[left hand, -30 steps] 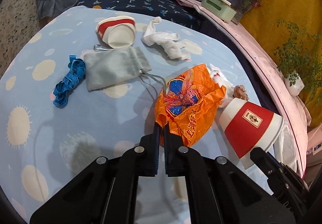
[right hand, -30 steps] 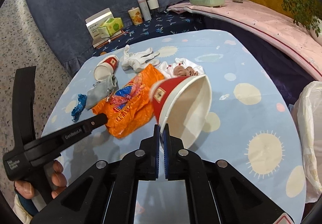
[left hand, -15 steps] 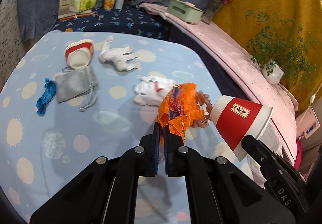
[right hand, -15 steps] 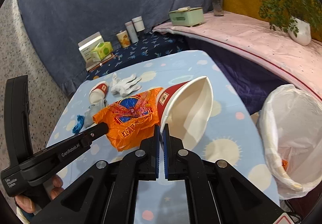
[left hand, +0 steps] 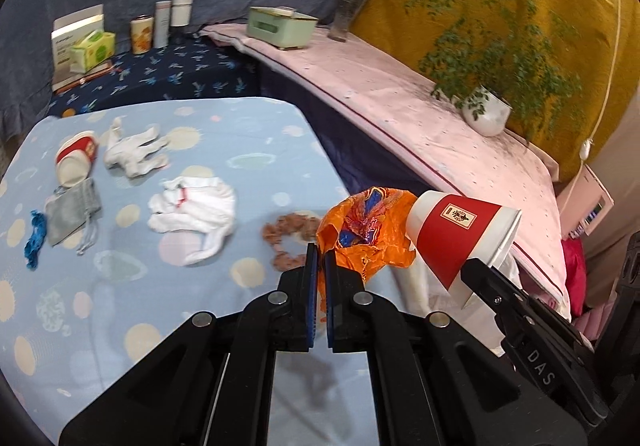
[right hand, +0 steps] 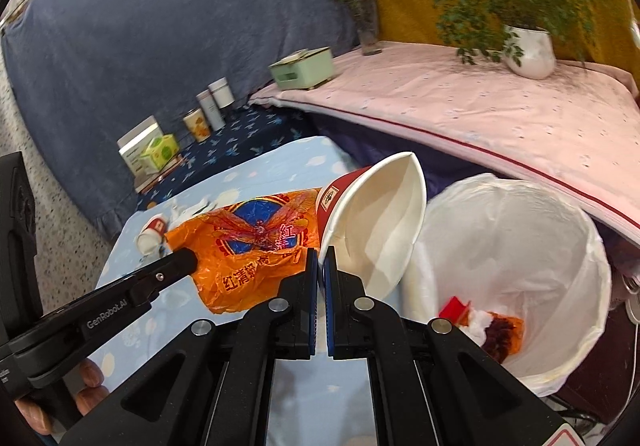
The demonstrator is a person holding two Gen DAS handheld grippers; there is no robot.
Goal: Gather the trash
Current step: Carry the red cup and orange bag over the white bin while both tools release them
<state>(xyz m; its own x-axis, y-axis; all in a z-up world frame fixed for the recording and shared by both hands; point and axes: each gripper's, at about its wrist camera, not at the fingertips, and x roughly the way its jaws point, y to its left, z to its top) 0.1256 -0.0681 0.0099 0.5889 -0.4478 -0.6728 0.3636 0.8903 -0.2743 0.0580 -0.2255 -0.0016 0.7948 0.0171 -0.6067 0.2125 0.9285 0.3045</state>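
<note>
My left gripper (left hand: 320,258) is shut on an orange plastic wrapper (left hand: 366,234), held above the table's right edge; the wrapper also shows in the right wrist view (right hand: 256,250). My right gripper (right hand: 321,260) is shut on the rim of a red and white paper cup (right hand: 372,221), tilted beside the white-lined trash bin (right hand: 504,270). The cup shows in the left wrist view (left hand: 460,234). The bin holds some red and orange trash (right hand: 488,326).
On the blue table (left hand: 120,286) lie a second red cup (left hand: 76,161), white gloves (left hand: 134,153), white cloth (left hand: 192,209), a grey pouch (left hand: 72,215), a blue ribbon (left hand: 34,238) and a brown scrunchie (left hand: 288,236). A pink-covered ledge (left hand: 420,113) holds a plant and a green box.
Both grippers have carried the wrapper and the cup off the table's middle, rightward to the bin. The bin now sits close in the right wrist view. The brown scrunchie is uncovered.
</note>
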